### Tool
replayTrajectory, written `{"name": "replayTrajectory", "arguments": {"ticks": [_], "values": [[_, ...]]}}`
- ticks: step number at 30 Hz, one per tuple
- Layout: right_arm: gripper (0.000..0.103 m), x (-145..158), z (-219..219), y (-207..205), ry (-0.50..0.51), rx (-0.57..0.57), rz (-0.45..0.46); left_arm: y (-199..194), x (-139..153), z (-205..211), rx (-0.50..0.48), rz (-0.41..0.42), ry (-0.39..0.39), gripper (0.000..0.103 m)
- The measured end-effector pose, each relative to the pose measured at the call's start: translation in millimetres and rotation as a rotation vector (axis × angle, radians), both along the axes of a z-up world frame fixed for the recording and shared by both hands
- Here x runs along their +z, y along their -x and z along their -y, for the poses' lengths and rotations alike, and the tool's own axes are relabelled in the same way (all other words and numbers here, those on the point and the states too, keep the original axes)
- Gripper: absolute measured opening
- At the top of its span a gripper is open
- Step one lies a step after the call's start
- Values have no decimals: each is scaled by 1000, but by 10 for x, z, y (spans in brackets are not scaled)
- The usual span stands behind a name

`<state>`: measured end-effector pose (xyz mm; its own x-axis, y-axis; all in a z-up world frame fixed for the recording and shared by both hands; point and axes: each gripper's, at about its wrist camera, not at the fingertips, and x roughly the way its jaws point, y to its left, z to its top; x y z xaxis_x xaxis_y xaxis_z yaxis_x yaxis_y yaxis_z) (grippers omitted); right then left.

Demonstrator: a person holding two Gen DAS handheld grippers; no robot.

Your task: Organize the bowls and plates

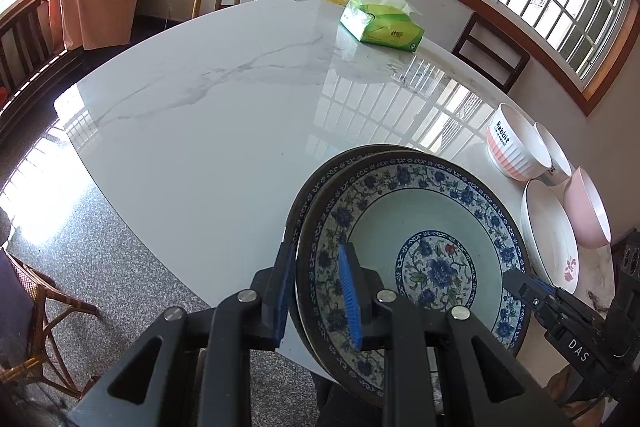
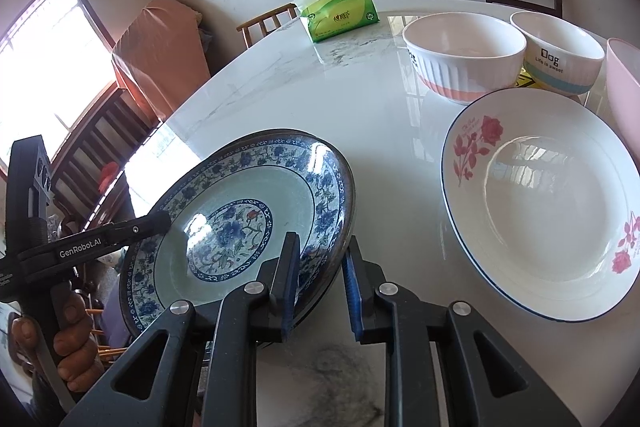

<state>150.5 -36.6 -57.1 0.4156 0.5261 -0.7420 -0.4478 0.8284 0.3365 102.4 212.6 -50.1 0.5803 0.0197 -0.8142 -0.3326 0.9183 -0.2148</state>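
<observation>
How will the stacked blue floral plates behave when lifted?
The blue floral plates look like glazed ceramic, so probably heavy and breakable. Their glossy, window-reflecting surface suggests the upper one may slide on the lower. The left gripper and right gripper pinch only opposite rims, so tilting seems risky.

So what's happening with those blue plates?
A person is tidying dishes with a grabber tool in each hand. The left gripper and the right gripper each pinch opposite rims of two stacked blue-flowered plates, holding them at a tilt by the white table. A rose plate and some bowls wait on the table nearby.
</observation>
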Motion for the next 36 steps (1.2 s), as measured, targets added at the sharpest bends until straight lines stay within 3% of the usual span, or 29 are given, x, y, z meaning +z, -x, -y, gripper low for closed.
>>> {"name": "replayTrajectory", "arguments": {"ticks": [5,14,17,21,25,32,36], "values": [[20,-57,-44,11,26,9,-10,22,95,72,-10,29,-65,23],[22,-35,-86,34,76,4,36,44,140,185,-28,31,-69,24],[33,29,-75,51,100,-3,80,56,136,211,-34,26,-63,24],[36,73,-30,73,90,-9,99,88,144,267,-45,21,-59,24],[37,79,57,118,59,-24,99,125,138,338,-58,15,-46,33],[41,130,669,309,-42,-155,158,159,136,580,-122,-2,-7,34],[47,112,1260,355,-16,-304,210,124,157,818,-177,-7,6,35]]}}
